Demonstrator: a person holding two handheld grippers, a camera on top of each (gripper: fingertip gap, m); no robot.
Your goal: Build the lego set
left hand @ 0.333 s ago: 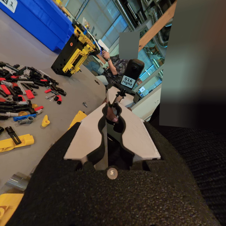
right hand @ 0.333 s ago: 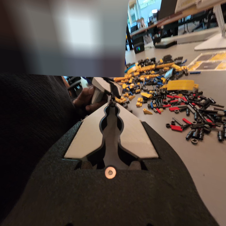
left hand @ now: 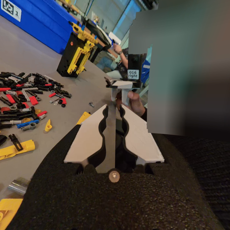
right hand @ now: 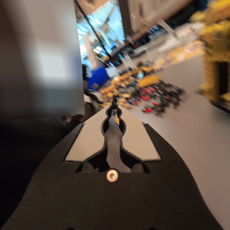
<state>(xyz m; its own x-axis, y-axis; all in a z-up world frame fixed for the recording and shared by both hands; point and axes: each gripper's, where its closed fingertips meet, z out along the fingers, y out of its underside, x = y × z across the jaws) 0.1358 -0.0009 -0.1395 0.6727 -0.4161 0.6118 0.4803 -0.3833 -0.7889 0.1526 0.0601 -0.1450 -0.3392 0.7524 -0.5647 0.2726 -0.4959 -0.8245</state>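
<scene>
My left gripper (left hand: 113, 105) hangs over the near edge of the grey table (left hand: 69, 134), its jaws a little apart with nothing between them. Just beyond it a hand (left hand: 135, 103) holds my right gripper (left hand: 107, 80), turned sideways with its tips pointing left. In the right wrist view, which is motion-blurred, my right gripper (right hand: 113, 105) is shut on a small black pin (right hand: 113, 101) that sticks out past its tips. The pin is lifted off the table.
A pile of black, red, grey and yellow building pieces (left hand: 24, 97) lies to the left and also shows in the right wrist view (right hand: 149, 94). A black and yellow model (left hand: 75, 58) stands behind it, before a blue bin (left hand: 37, 22). A long yellow panel (left hand: 16, 149) lies at near left.
My right gripper has swung up and turned sideways with the black pin, away from my left gripper's tips. The right wrist view has rotated and blurred. My left gripper has barely moved.
</scene>
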